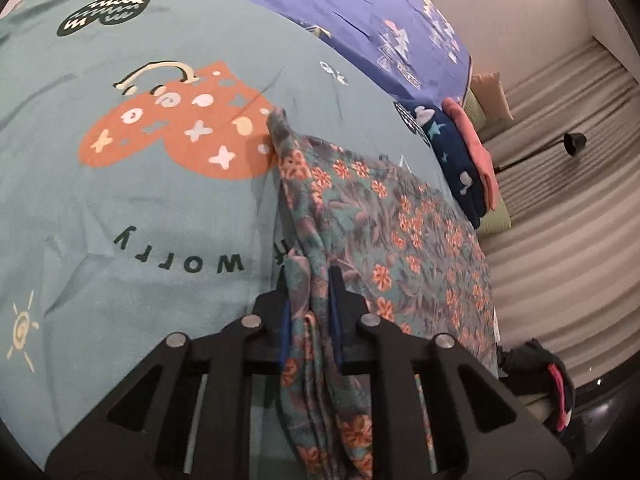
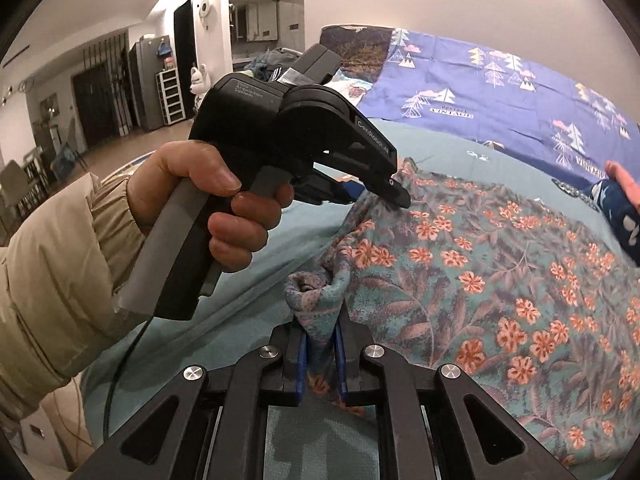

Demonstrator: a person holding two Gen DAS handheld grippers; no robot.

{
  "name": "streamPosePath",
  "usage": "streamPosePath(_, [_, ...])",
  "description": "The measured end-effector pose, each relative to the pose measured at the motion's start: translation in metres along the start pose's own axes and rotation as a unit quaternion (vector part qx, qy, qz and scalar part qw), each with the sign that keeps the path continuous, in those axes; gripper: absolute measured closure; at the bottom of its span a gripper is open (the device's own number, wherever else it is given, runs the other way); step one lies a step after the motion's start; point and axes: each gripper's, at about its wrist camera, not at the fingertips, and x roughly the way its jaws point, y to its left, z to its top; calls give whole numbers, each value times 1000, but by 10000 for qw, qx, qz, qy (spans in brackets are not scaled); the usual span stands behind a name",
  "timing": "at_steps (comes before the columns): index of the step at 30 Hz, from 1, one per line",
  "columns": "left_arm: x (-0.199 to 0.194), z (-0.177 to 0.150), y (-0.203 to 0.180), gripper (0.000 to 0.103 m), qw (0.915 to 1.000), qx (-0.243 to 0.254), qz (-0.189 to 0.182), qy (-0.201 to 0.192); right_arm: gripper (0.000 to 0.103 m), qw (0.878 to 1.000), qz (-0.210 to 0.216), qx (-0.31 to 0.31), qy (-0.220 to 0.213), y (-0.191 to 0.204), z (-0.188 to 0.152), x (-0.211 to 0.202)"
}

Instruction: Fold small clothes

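Observation:
A teal floral garment (image 1: 400, 240) with orange flowers lies spread on the teal bedsheet (image 1: 120, 208). My left gripper (image 1: 310, 280) is shut on a bunched edge of it, with cloth hanging down between the fingers. In the right wrist view the same floral garment (image 2: 480, 280) spreads to the right, and my right gripper (image 2: 320, 332) is shut on another bunched edge of it. The left gripper (image 2: 384, 194), held in a hand, pinches the garment's far corner just above the sheet.
A folded stack of navy star-print cloth (image 1: 452, 160) and pink cloth (image 1: 476, 140) sits at the bed's right edge. A blue patterned sheet (image 1: 360, 12) covers the far side. The bed edge drops off to the right, with a dark pile (image 1: 540, 376) below.

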Motion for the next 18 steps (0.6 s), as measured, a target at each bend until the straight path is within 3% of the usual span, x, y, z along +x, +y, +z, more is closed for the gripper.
streamPosePath(9, [-13,10,-25,90,9995,30,267,-155,96,9966,418,645,-298,-24,3,-22])
streamPosePath(18, [-16,23,-94,91,9976,422,479,-281,97,9871,617,1190,-880,-58,6,-59])
